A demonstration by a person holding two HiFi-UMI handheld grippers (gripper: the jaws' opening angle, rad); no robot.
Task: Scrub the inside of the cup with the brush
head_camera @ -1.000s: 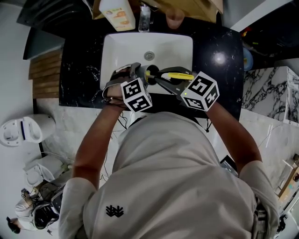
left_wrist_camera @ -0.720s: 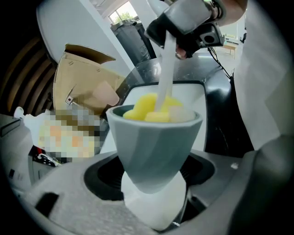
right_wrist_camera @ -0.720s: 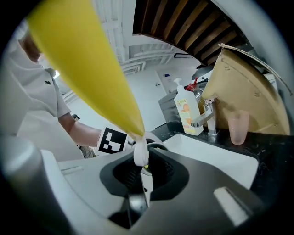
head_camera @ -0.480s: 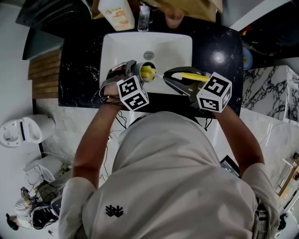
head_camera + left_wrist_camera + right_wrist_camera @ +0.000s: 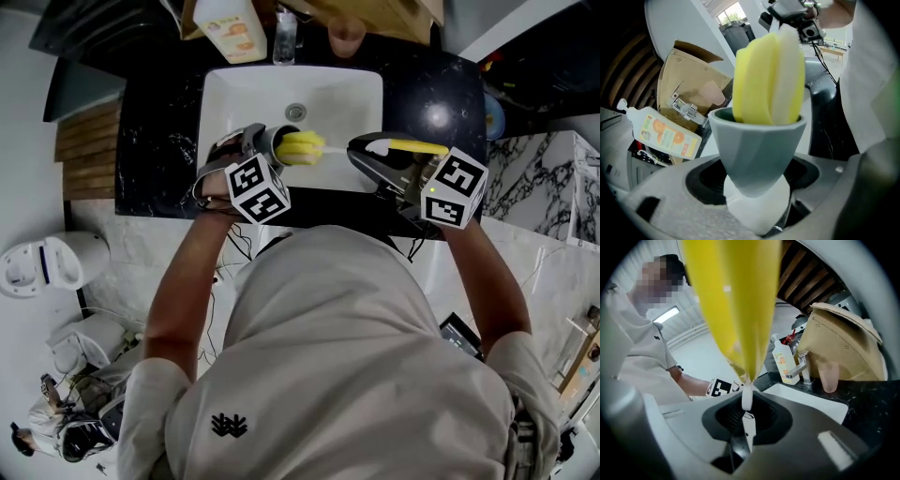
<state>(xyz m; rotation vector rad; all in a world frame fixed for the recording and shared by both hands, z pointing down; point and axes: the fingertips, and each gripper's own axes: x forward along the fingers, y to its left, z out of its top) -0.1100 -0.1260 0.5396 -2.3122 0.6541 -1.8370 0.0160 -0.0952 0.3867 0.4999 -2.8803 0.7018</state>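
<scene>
Over the white sink (image 5: 352,94), my left gripper (image 5: 255,147) is shut on a grey cup (image 5: 269,141) with a white base, held on its side with its mouth to the right. In the left gripper view the cup (image 5: 757,150) fills the jaws of the left gripper (image 5: 757,208). The brush's yellow and white sponge head (image 5: 300,147) sits in the cup's mouth and sticks well out of it (image 5: 768,77). My right gripper (image 5: 366,153) is shut on the brush's yellow handle (image 5: 414,146), to the right of the cup. In the right gripper view the handle (image 5: 736,301) rises from the right gripper (image 5: 746,411).
The sink sits in a black counter (image 5: 436,98), with its drain (image 5: 296,112) behind the cup. Behind the sink stand a tap (image 5: 285,37), a soap bottle with an orange label (image 5: 230,26), a pink cup (image 5: 346,36) and a brown cardboard box (image 5: 689,79).
My right gripper has moved right with the brush, drawing the sponge head from deep inside the cup to its mouth. The left gripper and cup shifted slightly left.
</scene>
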